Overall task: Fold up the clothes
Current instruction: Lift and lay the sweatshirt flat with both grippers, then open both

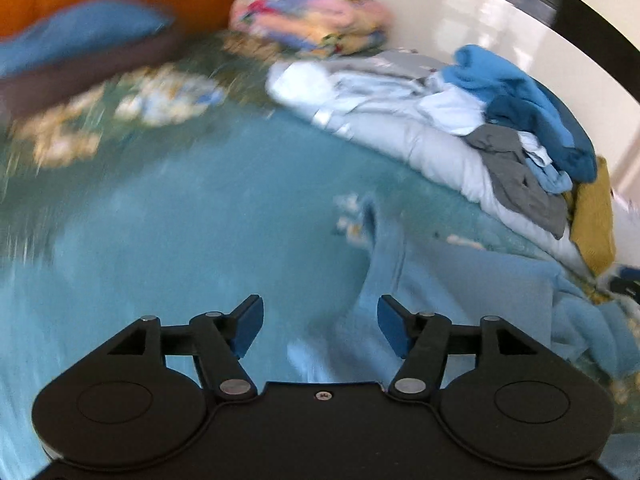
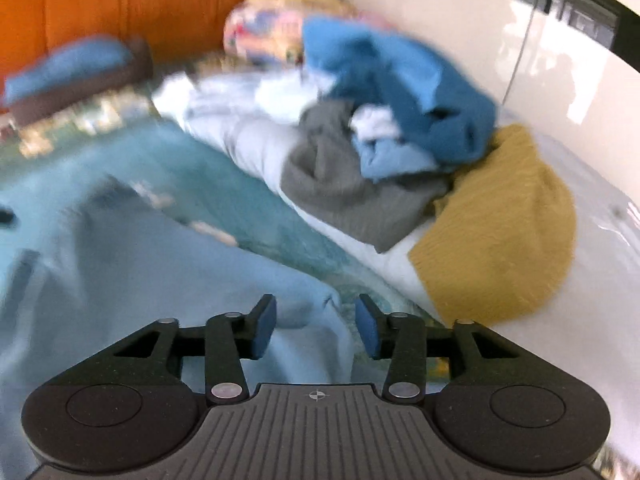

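Right gripper [image 2: 316, 326] at 6 o'clock, jaws apart over light blue garment [image 2: 200, 280]. Clothes pile at 1 o'clock: blue sweater [image 2: 420, 84], grey garment [image 2: 340, 188], mustard knit [image 2: 500, 224]. Blurred.

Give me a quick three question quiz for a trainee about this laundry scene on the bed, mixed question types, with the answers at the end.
1. True or false: the left gripper is shut on cloth.
2. In the right wrist view, which garment in the pile lies nearest the right gripper? A) mustard knit B) grey garment C) dark blue garment
3. Fill in: the garment spread on the bedspread under both grippers is ____ blue.

Key: 1 false, its jaws stand open over the light blue garment. 2 A. 3 light.
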`<action>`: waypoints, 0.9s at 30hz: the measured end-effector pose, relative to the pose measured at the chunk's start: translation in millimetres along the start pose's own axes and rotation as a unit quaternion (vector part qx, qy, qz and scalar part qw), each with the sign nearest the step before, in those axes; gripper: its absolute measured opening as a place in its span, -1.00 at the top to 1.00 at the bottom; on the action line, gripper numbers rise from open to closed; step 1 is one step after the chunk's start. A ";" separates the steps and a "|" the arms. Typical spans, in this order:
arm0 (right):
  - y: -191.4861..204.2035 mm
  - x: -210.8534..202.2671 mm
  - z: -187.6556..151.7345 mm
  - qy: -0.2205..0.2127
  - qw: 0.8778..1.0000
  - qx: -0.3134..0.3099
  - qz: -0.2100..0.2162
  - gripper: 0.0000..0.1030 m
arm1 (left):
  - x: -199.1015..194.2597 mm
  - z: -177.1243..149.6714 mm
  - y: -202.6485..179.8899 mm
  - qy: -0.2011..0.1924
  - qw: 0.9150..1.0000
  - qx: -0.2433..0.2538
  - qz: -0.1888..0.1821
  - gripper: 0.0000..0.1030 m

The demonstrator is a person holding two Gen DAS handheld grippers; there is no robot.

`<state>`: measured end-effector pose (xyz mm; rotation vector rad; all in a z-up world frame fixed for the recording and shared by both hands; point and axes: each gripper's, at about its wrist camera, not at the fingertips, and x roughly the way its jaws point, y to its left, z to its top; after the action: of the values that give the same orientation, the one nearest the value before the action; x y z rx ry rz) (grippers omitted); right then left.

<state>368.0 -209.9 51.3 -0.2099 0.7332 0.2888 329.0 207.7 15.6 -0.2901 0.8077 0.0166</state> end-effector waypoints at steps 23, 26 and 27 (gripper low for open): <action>-82.8 -201.2 -286.1 0.055 0.896 0.440 -0.020 -0.08 | 13.7 -63.8 19.4 0.022 0.978 -0.195 -0.074 0.61; -81.5 -200.9 -299.4 0.051 0.879 0.474 0.001 -0.09 | 15.4 -63.9 21.4 0.024 0.975 -0.207 -0.081 0.69; -81.4 -199.7 -301.8 0.046 0.874 0.484 0.004 -0.10 | 15.8 -63.7 21.8 0.025 0.974 -0.209 -0.080 0.73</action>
<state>65.0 -410.1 -24.0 0.7408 0.8948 -0.1066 292.1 210.4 -42.9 -0.7557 0.8241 0.0287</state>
